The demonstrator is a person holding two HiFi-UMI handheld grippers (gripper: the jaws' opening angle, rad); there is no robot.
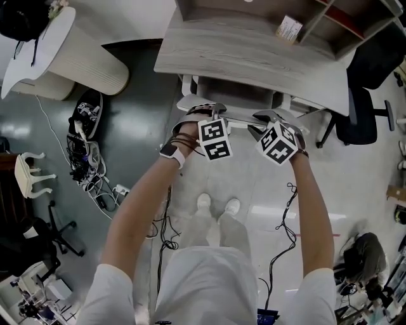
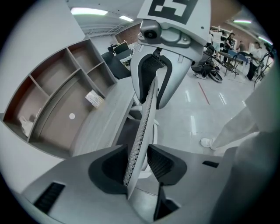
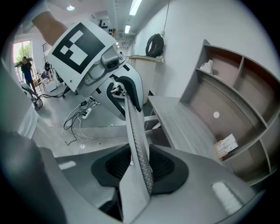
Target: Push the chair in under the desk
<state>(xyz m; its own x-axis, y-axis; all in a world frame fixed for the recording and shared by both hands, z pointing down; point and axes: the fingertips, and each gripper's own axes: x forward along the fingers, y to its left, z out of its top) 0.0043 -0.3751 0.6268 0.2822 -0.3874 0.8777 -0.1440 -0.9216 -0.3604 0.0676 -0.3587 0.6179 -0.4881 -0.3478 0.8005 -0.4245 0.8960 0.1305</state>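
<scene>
The push is under way: left gripper (image 2: 136, 164) and right gripper (image 3: 141, 168), both half closed, clamp the chair backrest (image 2: 140, 131) between their pads, and the next move should be to drive it straight ahead under the desk (image 1: 254, 57).

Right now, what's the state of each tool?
Left tool: closed on the chair back.
Right tool: closed on the same chair back.

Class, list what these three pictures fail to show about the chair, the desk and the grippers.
- Seat and legs of the chair: head view, mostly under the desk.
- Print on the card: too small in every view.
- Tips of the left gripper and right gripper: head view, covered by marker cubes.
- The shelves: cut off at the head view's top edge.
</scene>
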